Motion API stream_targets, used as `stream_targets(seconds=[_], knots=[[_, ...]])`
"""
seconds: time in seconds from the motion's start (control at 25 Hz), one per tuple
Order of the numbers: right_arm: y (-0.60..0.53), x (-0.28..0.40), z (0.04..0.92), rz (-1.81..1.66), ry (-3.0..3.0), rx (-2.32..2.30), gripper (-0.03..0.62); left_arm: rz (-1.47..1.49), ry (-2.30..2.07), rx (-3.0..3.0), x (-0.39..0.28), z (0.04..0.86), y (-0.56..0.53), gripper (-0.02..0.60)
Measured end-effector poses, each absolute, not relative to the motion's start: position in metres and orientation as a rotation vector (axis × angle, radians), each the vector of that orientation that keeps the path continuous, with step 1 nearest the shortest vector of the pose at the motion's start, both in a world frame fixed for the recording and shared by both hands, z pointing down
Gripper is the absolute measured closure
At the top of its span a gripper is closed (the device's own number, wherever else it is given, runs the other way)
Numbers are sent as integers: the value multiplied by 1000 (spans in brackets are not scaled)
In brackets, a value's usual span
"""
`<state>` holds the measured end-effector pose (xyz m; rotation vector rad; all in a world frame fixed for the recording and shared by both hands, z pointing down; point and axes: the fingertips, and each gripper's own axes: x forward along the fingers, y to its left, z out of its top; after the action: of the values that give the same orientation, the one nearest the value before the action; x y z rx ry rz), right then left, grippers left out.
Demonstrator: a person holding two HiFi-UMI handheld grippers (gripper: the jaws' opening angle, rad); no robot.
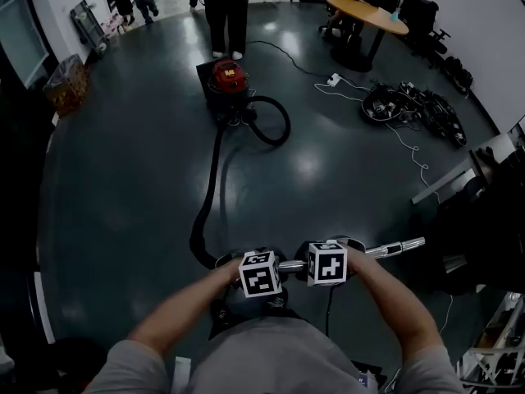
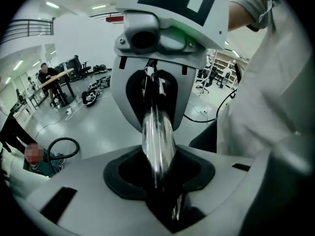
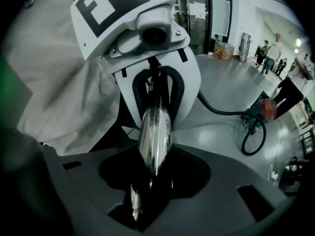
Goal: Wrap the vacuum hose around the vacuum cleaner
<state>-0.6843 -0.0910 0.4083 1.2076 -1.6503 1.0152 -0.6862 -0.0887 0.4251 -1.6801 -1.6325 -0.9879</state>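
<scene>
On the floor at left, hose (image 1: pixel 215 167): black, flexible, round in section. It is laid in a long line from beside the left gripper away to the canister, and one loose loop is left lying at the canister's right.
Floor (image 1: pixel 123 179): dark, smooth and glossy; little drag on the hose is to be expected.
Vacuum cleaner (image 1: pixel 229 79): a squat drum, red on top and black below, stood upright well ahead of both grippers and slightly to the left. No hose is wound round it yet.
Left gripper (image 1: pixel 264 279): clamped on the wand, which is seated in the notch of the black pads. It is the gripper nearer the hose end.
Right gripper (image 1: pixel 328 263): clamped on the same wand, just beside the left one.
Wand (image 1: pixel 394 248): a rigid chrome tube, mirror-bright and slippery-looking. Its long axis is held across the body, left to right, and the free end is left projecting past the right gripper.
Deciding relation: the canister lies ahead, square to the wand's axis, so the hose must be carried forward to it before any wrapping is begun.
</scene>
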Motion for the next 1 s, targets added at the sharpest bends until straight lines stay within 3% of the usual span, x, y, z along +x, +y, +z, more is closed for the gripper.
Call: stream_targets(seconds=[0.16,0.36,0.52,1.0], knots=[[-72,-667,408,889,-1644,1250,439,-1057,-1618,-1714,-675,426,-69,426],[-53,-629,392,744,-1542,1335,352,-1108,-1532,-1793,-646,419,-51,428],[-33,-606,362,653,-1509,1467,352,-1158,-1461,-1806,-629,421,-43,430],[13,-544,285,646,-1435,2588,352,-1198,-1374,-1970,-577,423,-47,429]])
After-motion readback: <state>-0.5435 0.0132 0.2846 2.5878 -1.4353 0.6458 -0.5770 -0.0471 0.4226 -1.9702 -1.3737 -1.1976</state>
